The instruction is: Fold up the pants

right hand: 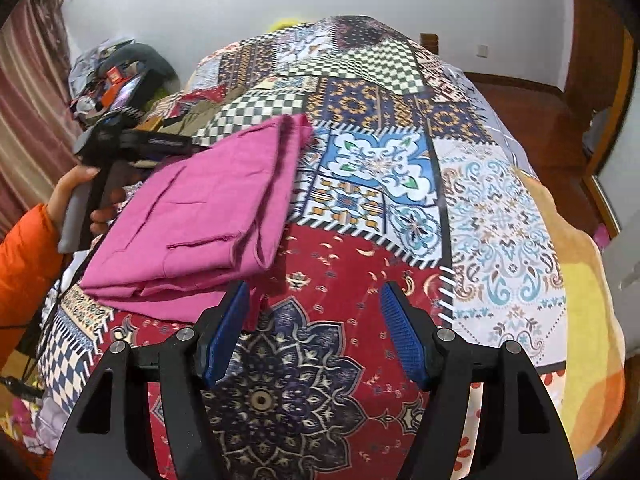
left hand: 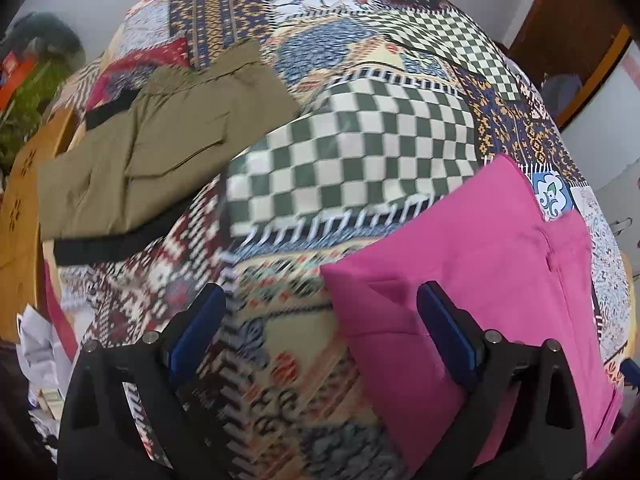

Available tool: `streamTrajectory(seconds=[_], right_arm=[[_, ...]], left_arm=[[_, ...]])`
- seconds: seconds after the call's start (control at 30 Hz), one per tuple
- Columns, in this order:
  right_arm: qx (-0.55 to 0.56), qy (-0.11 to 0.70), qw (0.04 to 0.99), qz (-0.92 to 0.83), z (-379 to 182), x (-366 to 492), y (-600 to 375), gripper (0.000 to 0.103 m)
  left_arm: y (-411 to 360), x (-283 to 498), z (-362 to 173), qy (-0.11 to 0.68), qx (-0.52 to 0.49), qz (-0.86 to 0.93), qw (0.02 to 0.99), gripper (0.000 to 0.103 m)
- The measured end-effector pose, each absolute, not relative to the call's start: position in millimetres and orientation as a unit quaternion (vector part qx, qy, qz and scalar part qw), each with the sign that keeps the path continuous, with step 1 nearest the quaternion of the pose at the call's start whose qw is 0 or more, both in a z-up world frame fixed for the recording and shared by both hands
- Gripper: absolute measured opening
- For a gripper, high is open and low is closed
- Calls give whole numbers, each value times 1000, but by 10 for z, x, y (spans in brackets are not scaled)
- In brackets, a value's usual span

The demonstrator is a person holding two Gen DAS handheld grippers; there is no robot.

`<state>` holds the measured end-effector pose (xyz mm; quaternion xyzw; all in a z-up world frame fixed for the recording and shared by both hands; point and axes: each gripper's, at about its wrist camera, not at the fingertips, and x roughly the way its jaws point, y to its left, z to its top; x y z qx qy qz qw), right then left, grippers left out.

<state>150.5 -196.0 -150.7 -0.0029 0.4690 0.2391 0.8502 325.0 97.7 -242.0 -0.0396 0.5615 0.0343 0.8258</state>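
The pink pants [right hand: 192, 216] lay folded into a compact stack on the patchwork bedspread [right hand: 400, 160], which served as the reference surface. In the right wrist view the stack rested on the near-left part of the bedspread, partly over its red medallion panel [right hand: 344, 276].

The left gripper [left hand: 320, 300] pointed steeply down at the bedspread with its jaws spread wide. Nothing was between the blue pads [left hand: 444, 320]; one pad stood over the near edge of the pink pants, the other over bare bedspread. Whether that pad touched the cloth could not be determined, as the view was blurred.

The right gripper [right hand: 314, 296] was positioned over the red medallion panel, just beside the near corner of the pink pants. Its jaws were parted and held nothing.

In the right wrist view, a hand [right hand: 76, 192] in an orange sleeve [right hand: 20, 272] gripped the handle of the left gripper beyond the far-left edge of the stack.

A pair of olive pants [left hand: 160, 140], also folded, lay on the bedspread's far-left area, well apart from the pink pants.
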Motion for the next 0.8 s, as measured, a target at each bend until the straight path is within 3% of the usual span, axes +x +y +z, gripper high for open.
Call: streamTrajectory(seconds=[0.3,0.7,0.77,0.8], right_arm=[[-3,461,856,234,-1434,1440,-1993,65],[-9,435,864,252,-1232,1347,-1855,65],[-7,434,861,264,-1236,1345,-1787,65],[-8,434,859,271,-1242,1341,-1738,65]], left_arm=[[1314,2492,-2235,553,-28,64,830,103],[1038,1668,-2061,527,14,57,848,103],[1019,1636,-1980,516,17,63,854,97],[1005,1613,-1901,506,13,58,860,86]])
